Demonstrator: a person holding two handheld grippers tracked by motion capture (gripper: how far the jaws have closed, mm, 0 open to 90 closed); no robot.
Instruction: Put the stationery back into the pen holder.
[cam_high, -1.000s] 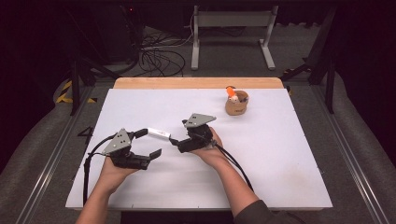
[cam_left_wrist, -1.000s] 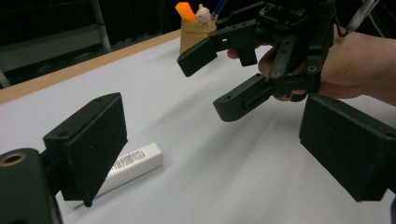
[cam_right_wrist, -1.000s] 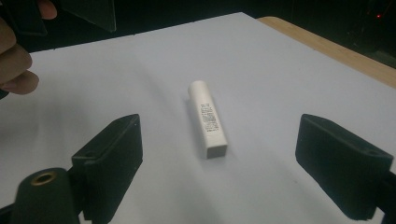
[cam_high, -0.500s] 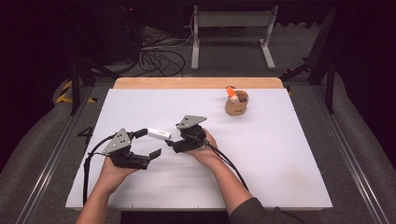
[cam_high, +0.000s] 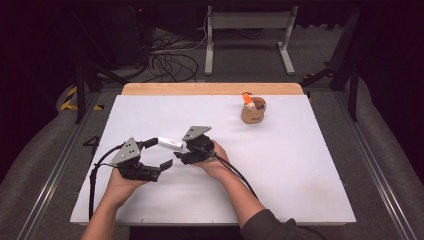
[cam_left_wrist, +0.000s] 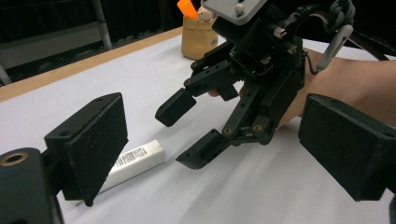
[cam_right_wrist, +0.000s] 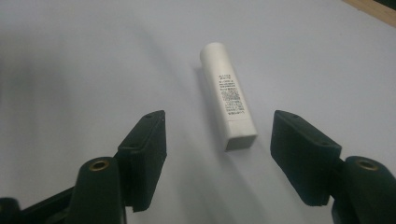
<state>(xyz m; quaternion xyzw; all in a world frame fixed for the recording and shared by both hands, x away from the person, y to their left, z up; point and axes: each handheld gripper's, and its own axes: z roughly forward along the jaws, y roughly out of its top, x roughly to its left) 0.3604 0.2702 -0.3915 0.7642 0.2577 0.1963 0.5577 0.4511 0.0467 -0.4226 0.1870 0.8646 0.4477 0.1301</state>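
White table (cam_high: 300, 170): flat white top with a wooden strip along its far edge, standing on grey flooring with metal rails at either side; dark surroundings with cables and a metal stand beyond.

White tube (cam_high: 170, 142): slim white stick with a printed label, one end rounded and the other squared off. It lies flat on the table in the left-centre area, between the two claws. In the right gripper view the white tube (cam_right_wrist: 229, 102) lies just ahead of the jaws, its squared end nearest the camera, touching neither jaw. In the left gripper view the white tube (cam_left_wrist: 133, 163) lies partly behind the left-hand jaw; contact cannot be told.

Left claw (cam_high: 159, 154): held in the person's left hand at the near left of the table, grey three-cornered plate on top, black cable looping out to the left. Jaws stand wide apart, holding nothing.

Right claw (cam_high: 181, 152): held in the person's right hand just beside the left claw, pointing left toward the tube, cable trailing back along the forearm. Jaws stand apart and empty. In the left gripper view the right claw (cam_left_wrist: 187, 135) shows close ahead, angled down at the table.

Brown cup (cam_high: 253, 111): small tan container standing upright near the far right of the table, well apart from both claws, with an orange item (cam_high: 247, 98) and a pale item poking out of its top.
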